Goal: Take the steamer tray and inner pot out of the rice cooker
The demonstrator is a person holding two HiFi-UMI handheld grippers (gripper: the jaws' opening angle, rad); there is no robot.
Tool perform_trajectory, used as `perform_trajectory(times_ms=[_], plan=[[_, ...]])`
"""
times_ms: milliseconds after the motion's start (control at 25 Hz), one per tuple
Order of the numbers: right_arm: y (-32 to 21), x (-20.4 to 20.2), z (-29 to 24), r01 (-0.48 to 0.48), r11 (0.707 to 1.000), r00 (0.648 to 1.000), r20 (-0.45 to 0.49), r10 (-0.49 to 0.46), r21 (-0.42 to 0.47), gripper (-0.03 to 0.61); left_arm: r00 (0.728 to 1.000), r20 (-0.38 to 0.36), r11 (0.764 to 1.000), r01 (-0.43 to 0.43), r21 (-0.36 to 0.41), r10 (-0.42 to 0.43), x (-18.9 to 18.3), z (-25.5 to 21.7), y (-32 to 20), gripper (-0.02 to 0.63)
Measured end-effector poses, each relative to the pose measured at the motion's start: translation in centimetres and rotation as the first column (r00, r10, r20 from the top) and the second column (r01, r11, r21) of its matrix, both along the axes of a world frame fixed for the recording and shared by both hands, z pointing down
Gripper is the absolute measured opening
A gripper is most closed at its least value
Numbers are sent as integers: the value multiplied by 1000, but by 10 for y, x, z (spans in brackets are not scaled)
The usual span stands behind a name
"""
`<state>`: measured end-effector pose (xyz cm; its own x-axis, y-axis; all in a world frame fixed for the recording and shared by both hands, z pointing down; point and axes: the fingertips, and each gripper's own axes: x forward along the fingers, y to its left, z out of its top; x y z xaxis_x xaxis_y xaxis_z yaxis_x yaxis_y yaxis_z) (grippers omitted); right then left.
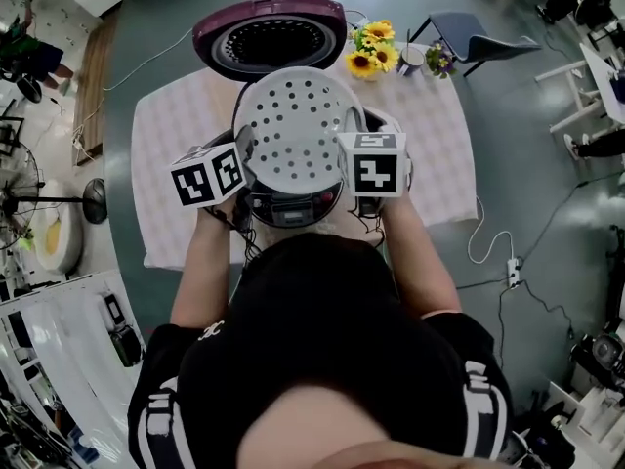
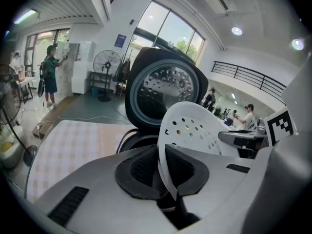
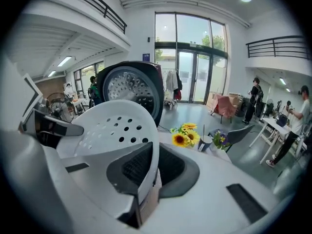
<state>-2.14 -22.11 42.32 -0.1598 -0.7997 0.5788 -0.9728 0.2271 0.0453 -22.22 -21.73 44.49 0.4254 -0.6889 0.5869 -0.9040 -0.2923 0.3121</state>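
Item: steamer tray (image 1: 293,130), white, perforated. It was held just above the open rice cooker (image 1: 290,206) on the bench (image 1: 166,154).
Left gripper (image 2: 165,174), right gripper (image 3: 146,174): jaws pinched opposite rims of the tray.
Risks, as judged: the thin rim could slip from either grip. Uneven hands could tilt the tray into the raised lid (image 1: 269,32).

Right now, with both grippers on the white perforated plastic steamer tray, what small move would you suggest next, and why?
Probably carry the white perforated steamer tray sideways and lower it onto the checked tablecloth. The left gripper and right gripper are both shut on its rim, and it hangs above the open dark rice cooker.
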Motion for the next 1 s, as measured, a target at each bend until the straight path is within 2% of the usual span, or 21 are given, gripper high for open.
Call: perform_trajectory(times_ms=[120,280,640,1000], plan=[[5,21,-3,-37,999,999,7,37,18,26,999,29,999,-32,22,31,22,-5,2,26],[18,52,0,-85,996,995,47,84,9,26,997,23,997,-70,31,69,53,-11,7,29],[46,130,17,-173,985,983,66,174,-20,25,987,2,987,-163,3,163,132,5,16,34],[69,216,26,-239,971,970,40,240,-32,23,973,-20,973,-232,-20,231,222,23,28,34]])
